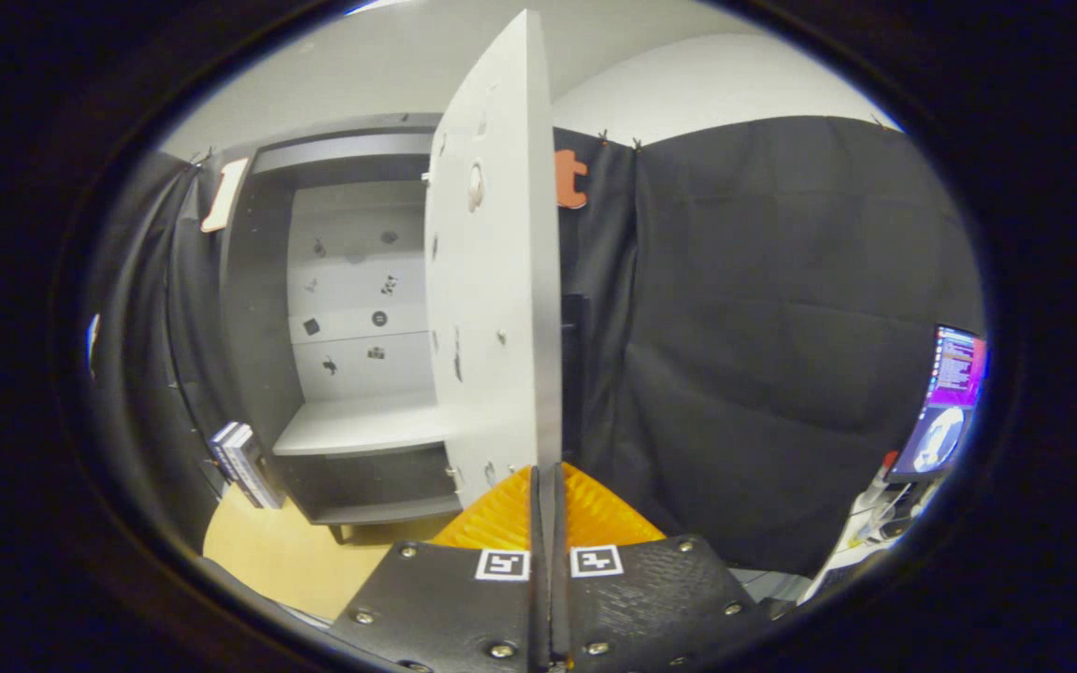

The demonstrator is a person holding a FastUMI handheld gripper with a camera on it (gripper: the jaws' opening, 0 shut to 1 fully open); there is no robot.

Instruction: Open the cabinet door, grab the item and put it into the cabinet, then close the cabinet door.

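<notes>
At the frame's lower center, the gripper (546, 495) pinched the open cabinet door's (492, 308) edge between its 2 fingers, books (241, 463) lying lower left.

We see our gripper (548, 495) with both fingers pressed on the free edge of the cabinet door (492, 308), which stands swung open, edge-on to us. Left of the door the cabinet (263, 308) shows a pale shelf (361, 425) inside. A book (244, 463) stands on the table (286, 556) just beside the cabinet's left side.
</notes>
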